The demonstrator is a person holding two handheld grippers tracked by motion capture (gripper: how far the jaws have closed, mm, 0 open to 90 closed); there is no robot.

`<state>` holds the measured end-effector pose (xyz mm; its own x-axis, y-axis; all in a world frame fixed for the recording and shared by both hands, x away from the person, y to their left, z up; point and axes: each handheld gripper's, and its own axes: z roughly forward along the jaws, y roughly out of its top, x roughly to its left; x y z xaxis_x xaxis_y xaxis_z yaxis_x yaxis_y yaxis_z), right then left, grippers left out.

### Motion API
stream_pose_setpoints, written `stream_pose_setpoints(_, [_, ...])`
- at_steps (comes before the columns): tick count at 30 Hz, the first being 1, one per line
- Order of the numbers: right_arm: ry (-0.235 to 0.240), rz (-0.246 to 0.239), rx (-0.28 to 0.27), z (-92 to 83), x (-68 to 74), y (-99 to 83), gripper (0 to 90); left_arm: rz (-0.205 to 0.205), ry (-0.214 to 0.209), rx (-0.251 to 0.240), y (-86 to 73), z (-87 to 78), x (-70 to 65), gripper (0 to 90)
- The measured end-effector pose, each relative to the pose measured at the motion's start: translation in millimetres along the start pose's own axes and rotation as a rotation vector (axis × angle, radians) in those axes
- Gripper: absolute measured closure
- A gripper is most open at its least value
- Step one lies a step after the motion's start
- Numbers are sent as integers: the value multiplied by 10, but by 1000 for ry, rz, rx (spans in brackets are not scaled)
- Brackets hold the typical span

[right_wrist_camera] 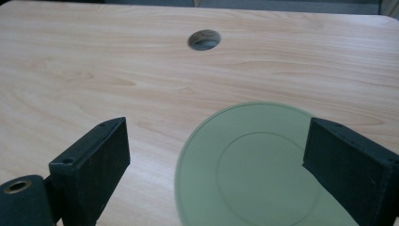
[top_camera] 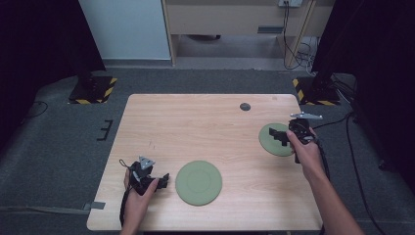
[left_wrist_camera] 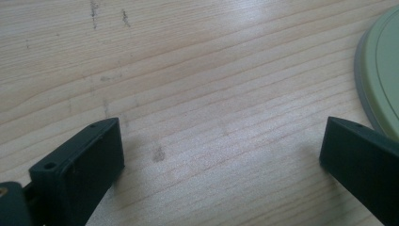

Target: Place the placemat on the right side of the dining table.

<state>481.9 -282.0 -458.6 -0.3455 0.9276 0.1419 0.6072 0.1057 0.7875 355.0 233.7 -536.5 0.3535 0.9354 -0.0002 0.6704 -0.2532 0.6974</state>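
Two flat green plates lie on the wooden table (top_camera: 205,127). The larger plate (top_camera: 198,182) is at the front centre, and its rim (left_wrist_camera: 383,70) shows at the right of the left gripper view. My left gripper (top_camera: 163,180) (left_wrist_camera: 221,136) rests just left of it, open over bare wood. The smaller plate (top_camera: 274,142) (right_wrist_camera: 254,169) lies at the right. My right gripper (top_camera: 279,137) (right_wrist_camera: 219,136) hovers over it, open. Its right jaw stands above the plate and its left jaw above the wood.
A round cable hole (top_camera: 245,106) (right_wrist_camera: 204,39) is in the table near the far edge. Black stands with yellow-striped bases (top_camera: 93,88) flank the table's far corners on the grey floor. Cables trail from both grippers.
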Motion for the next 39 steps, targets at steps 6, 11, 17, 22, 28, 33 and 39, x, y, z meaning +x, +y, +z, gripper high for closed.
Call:
stream_pose_setpoints(6, [5,-91,15,-36,240,-40,75,0,0,0,0,0,0,0])
stream_pose_setpoints(11, [16,-141,26,-52,392,-125,79,1,-1,0,0,0,1,0])
stream_pose_setpoints(17, [35,-189,42,-48,517,-264,86,1,-1,0,0,0,1,0])
stream_pose_setpoints(22, [47,-193,51,-49,569,-341,87,1,-1,0,0,0,1,0])
stream_pose_setpoints(28, [61,-196,67,-53,650,-429,83,0,-1,0,0,0,0,0])
stream_pose_setpoints(33, [70,-206,88,-41,728,-507,79,1,-1,0,0,0,0,0])
stream_pose_setpoints(39, [72,-219,102,-19,787,-596,79,2,-1,0,-1,-1,0,0])
